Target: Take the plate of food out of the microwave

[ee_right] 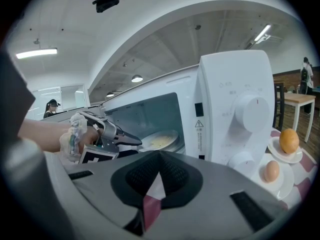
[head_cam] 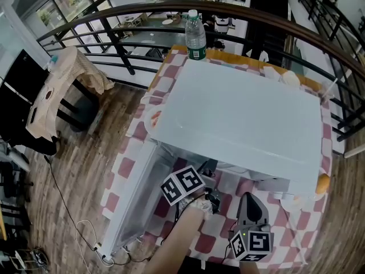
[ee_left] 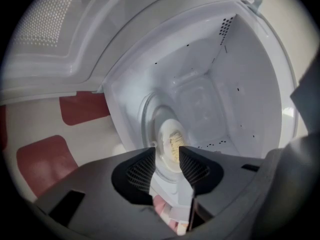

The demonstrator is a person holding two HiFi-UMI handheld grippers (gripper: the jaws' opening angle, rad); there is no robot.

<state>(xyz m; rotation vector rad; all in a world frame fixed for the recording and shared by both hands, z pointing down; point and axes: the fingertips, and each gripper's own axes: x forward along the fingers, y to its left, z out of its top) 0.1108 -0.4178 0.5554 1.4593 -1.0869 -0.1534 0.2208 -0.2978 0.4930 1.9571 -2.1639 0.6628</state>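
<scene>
My left tool (ee_left: 167,150) with jaws apart at the open white microwave (ee_right: 232,84), round white plate of yellowish food (ee_left: 171,134) inside it, just before my tips, my right tool (ee_right: 159,156) closed, empty, outside.

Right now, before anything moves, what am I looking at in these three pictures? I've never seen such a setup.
There is no robot: a person holds a pair of tongs in each hand. One picture comes from a camera on the person's head, looking down. The other two come from cameras riding on the tongs. On the checked tablecloth stands a white microwave, door open, with a plate of food inside. A water bottle stands at its far side, and an orange and an egg lie beside it. The left tongs are open, aimed at the plate. The right tongs are shut and empty.
</scene>
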